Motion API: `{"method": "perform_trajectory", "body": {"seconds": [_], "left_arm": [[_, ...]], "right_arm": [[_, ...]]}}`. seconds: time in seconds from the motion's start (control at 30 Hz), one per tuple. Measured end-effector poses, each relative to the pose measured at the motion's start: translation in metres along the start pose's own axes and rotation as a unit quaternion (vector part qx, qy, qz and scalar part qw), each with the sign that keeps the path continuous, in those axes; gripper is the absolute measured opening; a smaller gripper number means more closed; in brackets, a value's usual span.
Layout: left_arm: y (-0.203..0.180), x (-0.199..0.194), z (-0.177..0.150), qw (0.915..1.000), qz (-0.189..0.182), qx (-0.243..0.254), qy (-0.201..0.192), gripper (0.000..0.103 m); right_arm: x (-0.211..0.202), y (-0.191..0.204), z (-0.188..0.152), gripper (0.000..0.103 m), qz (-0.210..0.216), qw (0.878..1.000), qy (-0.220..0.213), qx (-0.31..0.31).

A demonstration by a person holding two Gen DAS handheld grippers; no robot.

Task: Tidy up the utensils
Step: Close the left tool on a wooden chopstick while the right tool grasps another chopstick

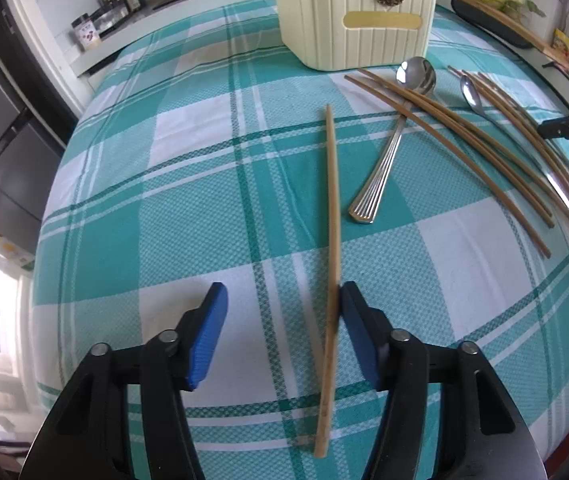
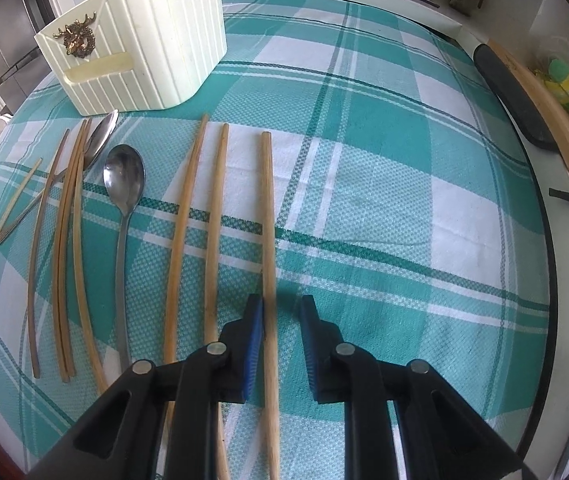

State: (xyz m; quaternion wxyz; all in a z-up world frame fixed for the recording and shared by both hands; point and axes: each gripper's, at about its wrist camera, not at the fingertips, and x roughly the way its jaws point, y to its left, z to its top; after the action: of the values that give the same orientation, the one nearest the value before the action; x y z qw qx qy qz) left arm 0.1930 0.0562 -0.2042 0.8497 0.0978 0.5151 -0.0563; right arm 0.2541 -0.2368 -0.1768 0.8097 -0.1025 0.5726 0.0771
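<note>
Your left gripper point(image 1: 282, 334) stands wide open around a single chopstick point(image 1: 333, 216), which lies on the surface point(image 1: 188, 208) touching the inner face of one blue pad; the other pad is well apart from it. The stick's near end is blurred, so you cannot tell whether it rests flat. It points toward the cream utensil holder point(image 1: 348, 12), whose top is cut off by the frame edge.

Your right gripper point(image 2: 282, 340) is also open, its jaws astride another chopstick point(image 2: 269, 240) that sits just against one pad; its near end runs out of frame beneath the gripper. Between this stick and the holder's side of the cloth lie two more chopsticks point(image 2: 196, 208), then a long-handled spoon point(image 2: 123, 184), then a cluster of thin curved chopsticks point(image 2: 66, 240). A second spoon point(image 2: 100, 140) lies partly hidden under that cluster, its bowl just beside the holder's base.

In the left view, the ribbed-handled spoon point(image 1: 388, 148) passes beneath the curved sticks. A black strip point(image 2: 512, 96) lies at the cloth's far edge, well apart from the holder.
</note>
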Motion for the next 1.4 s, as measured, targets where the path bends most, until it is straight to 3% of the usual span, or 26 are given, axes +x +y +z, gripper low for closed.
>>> {"method": "perform_trajectory", "body": {"seconds": [0.03, 0.1, 0.13, 0.2, 0.4, 0.6, 0.63, 0.7, 0.77, 0.93, 1.27, 1.33, 1.4], "left_arm": [[-0.003, 0.000, 0.001, 1.0000, -0.003, 0.005, -0.003, 0.042], [-0.010, -0.001, 0.002, 0.9999, -0.004, 0.014, -0.008, 0.015], [-0.012, 0.000, 0.002, 0.9998, 0.005, 0.017, -0.010, 0.009], [-0.011, 0.000, 0.001, 0.9995, 0.023, 0.017, -0.016, 0.006], [0.013, 0.004, 0.007, 0.9988, 0.031, -0.037, -0.012, 0.006], [0.024, 0.009, 0.011, 0.9983, 0.035, -0.046, -0.008, 0.009], [0.025, 0.009, 0.011, 0.9984, 0.036, -0.043, -0.007, 0.012], [0.026, 0.009, 0.013, 0.9984, 0.044, -0.033, -0.009, 0.039], [0.030, 0.010, 0.016, 0.9990, 0.034, -0.029, -0.008, 0.051], [0.043, 0.020, 0.032, 0.9992, -0.016, -0.028, 0.024, 0.052], [0.033, 0.045, 0.080, 0.9988, -0.021, 0.011, 0.043, 0.053], [0.037, 0.050, 0.090, 0.9987, -0.022, 0.002, 0.046, 0.049], [0.043, 0.055, 0.099, 0.9984, -0.026, -0.008, 0.050, 0.039]], "right_arm": [[0.000, 0.001, 0.001, 0.020, 0.000, 1.000, 0.000, 0.001], [0.000, 0.001, 0.000, 0.020, 0.000, 1.000, -0.001, 0.003], [0.000, 0.001, 0.000, 0.020, 0.000, 1.000, -0.002, 0.003], [0.000, 0.002, -0.002, 0.020, -0.003, 1.000, -0.005, 0.001], [-0.002, 0.002, -0.006, 0.019, -0.004, 1.000, -0.005, 0.004], [-0.004, 0.004, -0.007, 0.019, -0.010, 1.000, -0.001, 0.001], [-0.004, 0.005, -0.007, 0.019, -0.011, 1.000, 0.000, -0.001], [-0.004, 0.005, -0.007, 0.020, -0.011, 1.000, 0.004, -0.002], [-0.004, 0.003, -0.007, 0.020, -0.007, 1.000, 0.011, 0.000], [-0.002, -0.001, -0.003, 0.020, 0.002, 1.000, 0.027, -0.009], [0.010, -0.007, 0.027, 0.021, 0.007, 0.998, 0.055, -0.020], [0.015, -0.008, 0.036, 0.022, 0.011, 0.998, 0.054, -0.015], [0.020, -0.012, 0.048, 0.023, 0.019, 0.998, 0.052, -0.003]]}}
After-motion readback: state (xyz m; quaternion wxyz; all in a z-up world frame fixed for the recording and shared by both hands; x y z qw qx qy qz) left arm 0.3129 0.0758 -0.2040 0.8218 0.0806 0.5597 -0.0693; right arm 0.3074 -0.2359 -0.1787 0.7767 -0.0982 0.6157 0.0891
